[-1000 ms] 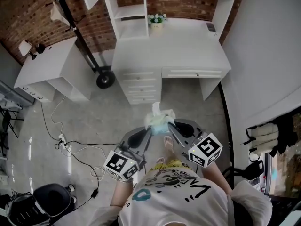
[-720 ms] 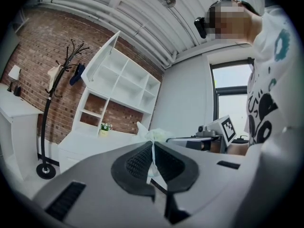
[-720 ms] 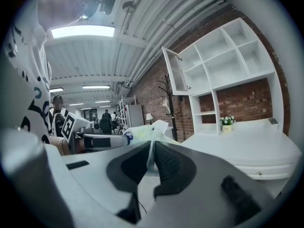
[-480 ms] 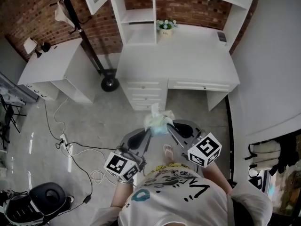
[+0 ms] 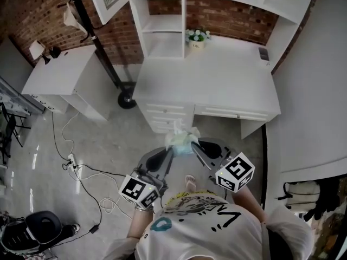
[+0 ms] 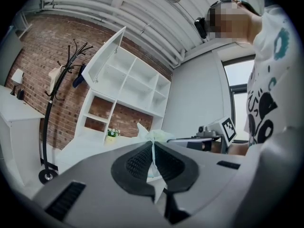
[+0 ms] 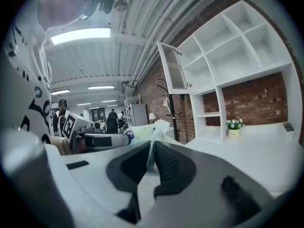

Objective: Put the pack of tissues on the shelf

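Observation:
A pale green pack of tissues [image 5: 181, 138] with a white tissue sticking up hangs between my two grippers, in front of the white desk [image 5: 217, 80]. My left gripper [image 5: 172, 148] is shut on the pack's left edge, and its thin wrapper [image 6: 152, 148] shows pinched between the jaws. My right gripper [image 5: 191, 145] is shut on the right edge, where the wrapper [image 7: 151, 151] is likewise pinched. The white shelf unit [image 5: 162, 20] rises at the desk's back, with open compartments [image 7: 223, 46].
A small flower pot [image 5: 196, 38] stands on the desk near the shelf. A coat stand [image 5: 92, 31] and a low white cabinet [image 5: 59, 75] are to the left. Cables [image 5: 81, 172] trail over the floor. A cabinet door [image 7: 173, 75] hangs open above.
The view has advanced toward the desk, which now lies closer and lower in the head view. Both grippers keep the tissue pack held between them.

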Demonstrator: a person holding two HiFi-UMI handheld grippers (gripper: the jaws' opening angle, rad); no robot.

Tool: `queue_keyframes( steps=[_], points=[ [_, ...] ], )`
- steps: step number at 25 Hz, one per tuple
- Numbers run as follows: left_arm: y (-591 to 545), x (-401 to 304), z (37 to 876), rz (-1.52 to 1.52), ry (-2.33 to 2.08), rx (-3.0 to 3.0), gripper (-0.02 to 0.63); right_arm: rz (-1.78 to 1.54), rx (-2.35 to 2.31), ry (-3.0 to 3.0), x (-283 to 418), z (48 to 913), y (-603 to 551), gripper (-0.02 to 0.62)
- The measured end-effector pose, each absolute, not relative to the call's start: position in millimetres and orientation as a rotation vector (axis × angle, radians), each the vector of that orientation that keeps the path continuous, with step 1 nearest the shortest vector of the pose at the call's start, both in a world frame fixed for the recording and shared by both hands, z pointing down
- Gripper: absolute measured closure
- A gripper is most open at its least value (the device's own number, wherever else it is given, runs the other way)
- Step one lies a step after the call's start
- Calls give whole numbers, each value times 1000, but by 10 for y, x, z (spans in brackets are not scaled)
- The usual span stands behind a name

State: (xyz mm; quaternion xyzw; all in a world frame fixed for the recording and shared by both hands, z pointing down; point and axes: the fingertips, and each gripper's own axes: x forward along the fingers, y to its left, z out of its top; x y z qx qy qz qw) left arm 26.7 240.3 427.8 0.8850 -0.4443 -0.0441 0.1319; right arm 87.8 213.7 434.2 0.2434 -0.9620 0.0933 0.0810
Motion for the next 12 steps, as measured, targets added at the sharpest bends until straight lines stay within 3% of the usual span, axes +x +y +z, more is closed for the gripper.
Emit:
queue_keyframes(
  steps=[12],
  points=[
    [1729, 357, 4280, -127, -1334, 2570, 588, 289, 703, -2900, 961, 4350, 1461, 558]
  ],
)
